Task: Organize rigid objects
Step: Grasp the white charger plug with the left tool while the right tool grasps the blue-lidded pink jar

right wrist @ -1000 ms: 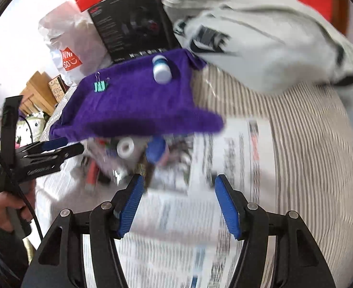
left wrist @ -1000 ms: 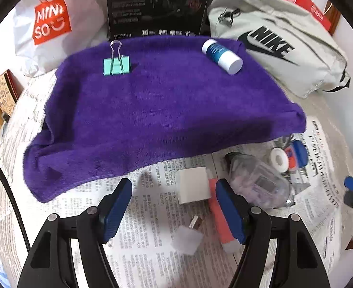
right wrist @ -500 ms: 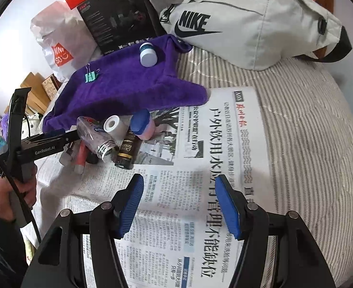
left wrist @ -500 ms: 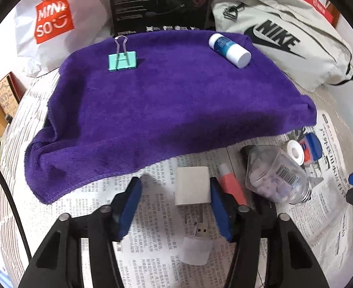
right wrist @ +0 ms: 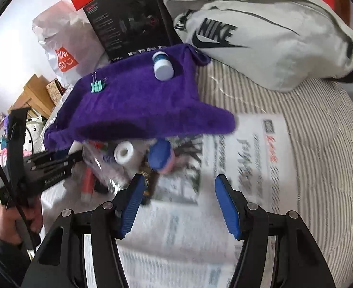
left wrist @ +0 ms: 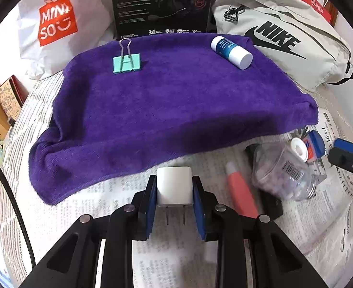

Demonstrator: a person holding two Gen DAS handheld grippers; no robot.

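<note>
Since half a second ago our left hand-held gripper (left wrist: 174, 200) has closed in from a wide spread, and the white charger block (left wrist: 174, 185) that lay on the newspaper between its pads now sits pinched there, two metal prongs pointing back at the camera. We see the small clear USB stick from before no longer in the left wrist view. Our right view has swung and gone blurry.

We're working over a striped bed cover (right wrist: 320, 129) laid with newspaper (left wrist: 99, 206). A purple towel (left wrist: 171, 105) lies on it, carrying a teal binder clip (left wrist: 126, 63) at its far left and a blue-and-white bottle (left wrist: 231, 52) on its side at far right. Behind the towel stand a white Miniso bag (left wrist: 56, 26), a black product box (left wrist: 162, 4) and a grey Nike bag (left wrist: 284, 40).

Just right of the charger lie a red tube (left wrist: 241, 196) and a clear jar (left wrist: 284, 175) tipped over, with a white tape roll (left wrist: 299, 147) and a blue-capped item (left wrist: 317, 141) near the towel's edge.

Our right hand-held gripper (right wrist: 178, 206) is spread wide and holds nothing, hovering above the newspaper, its left pad close to a small dark bottle (right wrist: 150, 180). The charger block is clamped off the paper, just short of the towel's near edge
</note>
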